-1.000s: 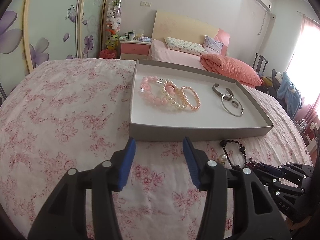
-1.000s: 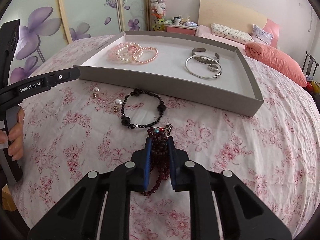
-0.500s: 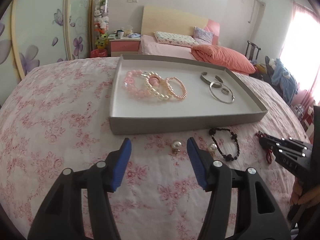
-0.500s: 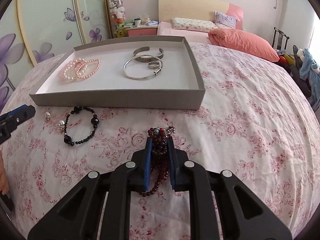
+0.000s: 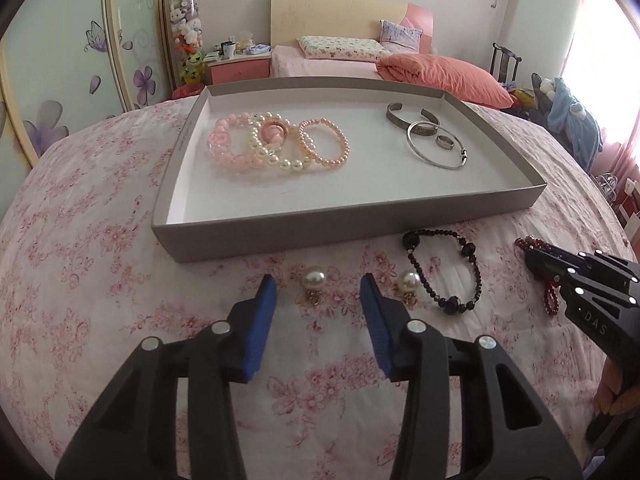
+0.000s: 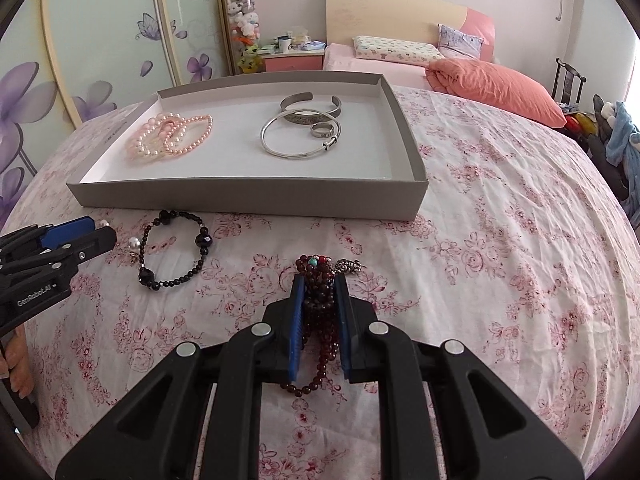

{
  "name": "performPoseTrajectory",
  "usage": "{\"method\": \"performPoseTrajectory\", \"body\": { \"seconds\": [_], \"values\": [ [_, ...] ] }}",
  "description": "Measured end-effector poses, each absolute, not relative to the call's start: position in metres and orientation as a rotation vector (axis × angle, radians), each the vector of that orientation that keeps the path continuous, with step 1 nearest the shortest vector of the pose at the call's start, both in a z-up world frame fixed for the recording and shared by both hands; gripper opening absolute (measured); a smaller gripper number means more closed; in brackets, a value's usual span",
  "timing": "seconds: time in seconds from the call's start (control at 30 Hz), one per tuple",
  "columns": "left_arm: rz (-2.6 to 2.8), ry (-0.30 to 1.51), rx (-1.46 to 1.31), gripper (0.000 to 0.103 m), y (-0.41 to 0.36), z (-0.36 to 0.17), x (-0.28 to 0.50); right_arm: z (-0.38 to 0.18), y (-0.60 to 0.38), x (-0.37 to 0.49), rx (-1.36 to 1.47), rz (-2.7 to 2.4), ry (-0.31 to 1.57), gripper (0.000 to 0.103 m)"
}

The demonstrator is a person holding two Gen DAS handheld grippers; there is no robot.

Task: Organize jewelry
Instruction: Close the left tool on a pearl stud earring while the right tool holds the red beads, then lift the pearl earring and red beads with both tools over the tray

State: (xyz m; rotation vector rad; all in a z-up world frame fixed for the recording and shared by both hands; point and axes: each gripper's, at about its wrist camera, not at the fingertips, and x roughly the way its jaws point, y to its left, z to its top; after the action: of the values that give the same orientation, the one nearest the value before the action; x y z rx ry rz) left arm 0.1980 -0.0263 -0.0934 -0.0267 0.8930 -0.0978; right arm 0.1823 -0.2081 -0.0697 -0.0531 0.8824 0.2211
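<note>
A grey tray (image 5: 280, 232) (image 6: 240, 196) on the floral cloth holds pink and pearl bracelets (image 5: 276, 148) (image 6: 168, 138) and silver bangles (image 5: 434, 142) (image 6: 304, 132). My left gripper (image 5: 318, 284) is open, its fingers on either side of a pearl earring (image 5: 314, 280). A second pearl earring (image 5: 409, 280) and a black bead bracelet (image 5: 452, 268) (image 6: 176, 252) lie just right of it. My right gripper (image 6: 317, 284) is shut on a dark red bead bracelet (image 6: 318, 280), which also shows in the left wrist view (image 5: 536, 246).
The table is covered by a pink floral cloth (image 6: 500, 260). Behind it stand a bed with an orange pillow (image 6: 492, 84), a pink nightstand (image 6: 292, 58) and wardrobe doors with purple flowers (image 6: 80, 60). A chair with clothes stands at the far right (image 5: 560, 108).
My left gripper has moved right and forward, bringing the first pearl earring between its open fingers. My right gripper has swung with the red bracelet still held.
</note>
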Motion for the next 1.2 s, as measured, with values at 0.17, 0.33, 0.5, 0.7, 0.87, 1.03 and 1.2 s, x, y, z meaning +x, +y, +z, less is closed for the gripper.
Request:
{"method": "performPoseTrajectory", "body": {
  "seconds": [0.17, 0.33, 0.5, 0.7, 0.87, 1.03, 1.2],
  "values": [
    [-0.077, 0.893, -0.021, 0.025, -0.031, -0.094, 0.202, -0.07, -0.207, 0.182, -0.051, 0.222, 0.883, 0.016],
    [-0.063, 0.894, -0.02, 0.014, -0.031, -0.094, 0.202, -0.07, -0.205, 0.183, -0.052, 0.229, 0.883, 0.016],
    [-0.035, 0.896, -0.017, 0.014, -0.023, -0.092, 0.197, -0.07, -0.199, 0.186, -0.047, 0.243, 0.883, 0.016],
    [-0.007, 0.895, -0.029, 0.014, -0.006, -0.091, 0.187, -0.069, -0.194, 0.189, -0.036, 0.253, 0.885, 0.016],
    [-0.007, 0.895, -0.041, 0.014, -0.003, -0.091, 0.185, -0.07, -0.194, 0.19, -0.031, 0.256, 0.887, 0.016],
    [-0.01, 0.895, -0.045, 0.014, -0.002, -0.091, 0.186, -0.07, -0.195, 0.191, -0.029, 0.257, 0.887, 0.016],
    [-0.013, 0.896, -0.046, 0.014, -0.002, -0.092, 0.186, -0.07, -0.195, 0.191, -0.017, 0.263, 0.888, 0.017]
  ]
}}
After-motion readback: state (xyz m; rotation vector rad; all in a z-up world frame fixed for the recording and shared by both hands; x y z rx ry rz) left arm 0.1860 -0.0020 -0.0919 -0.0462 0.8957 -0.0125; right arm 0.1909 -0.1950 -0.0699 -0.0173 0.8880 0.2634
